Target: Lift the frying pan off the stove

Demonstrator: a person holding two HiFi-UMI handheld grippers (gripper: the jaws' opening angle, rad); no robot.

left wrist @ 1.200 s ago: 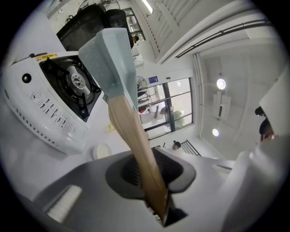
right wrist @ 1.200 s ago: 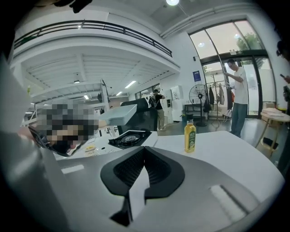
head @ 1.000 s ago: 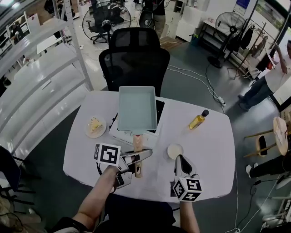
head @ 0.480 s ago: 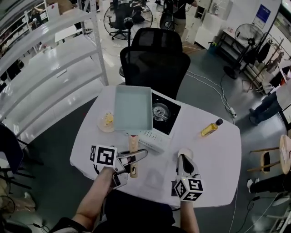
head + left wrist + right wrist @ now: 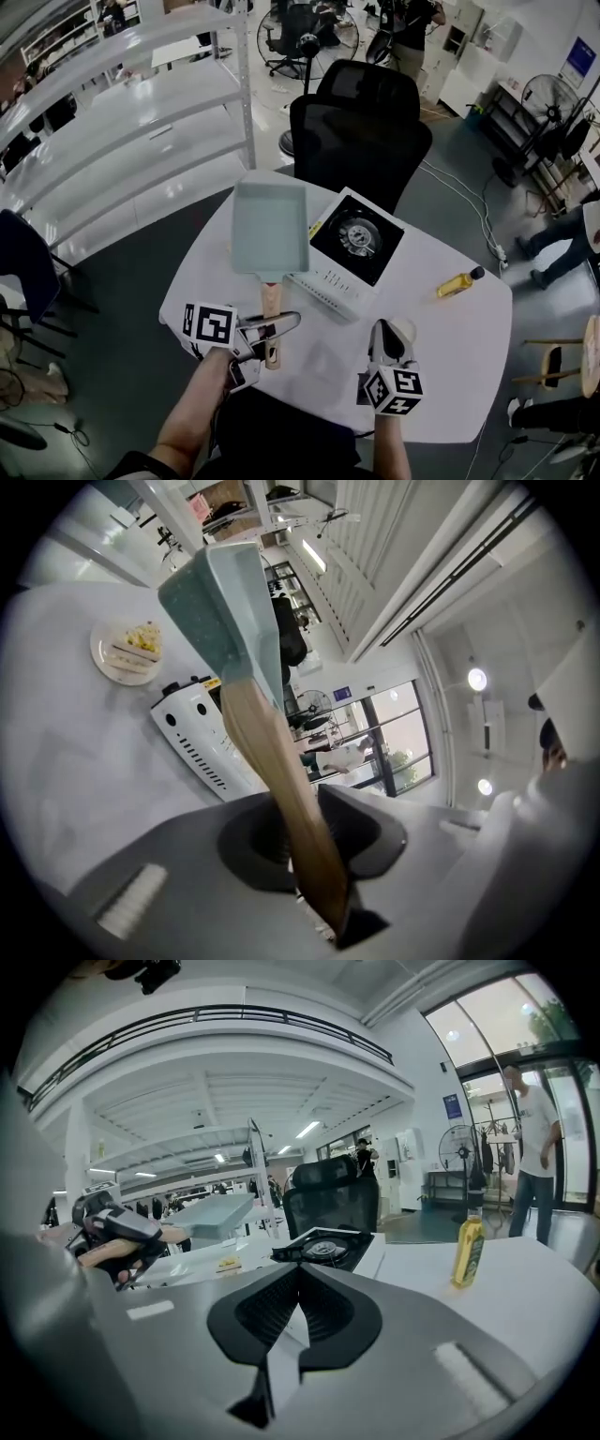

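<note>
1. left tool (image 5: 274, 328): clamped on the wooden handle of the frying pan (image 5: 272, 228); pan aloft, just left of the stove (image 5: 356, 240) and clear of it; best carried level, grip firm.
2. right tool (image 5: 382, 337): jaws together, empty, over the counter (image 5: 450, 328).

From the head view the pan (image 5: 270, 230) covers the plate (image 5: 127, 653) of cake, which shows only in the left gripper view. There the pan and its handle (image 5: 271, 298) hide the stove's (image 5: 356, 239) burner. Part of the handle is hidden inside the left hand-held gripper (image 5: 286, 324). The right hand-held gripper (image 5: 380, 330) covers most of a white bowl (image 5: 401, 328). The stove's panel markings and the bottle's (image 5: 468, 1246) label are too small to read. A person (image 5: 562, 239) is cut off by the right edge.
</note>
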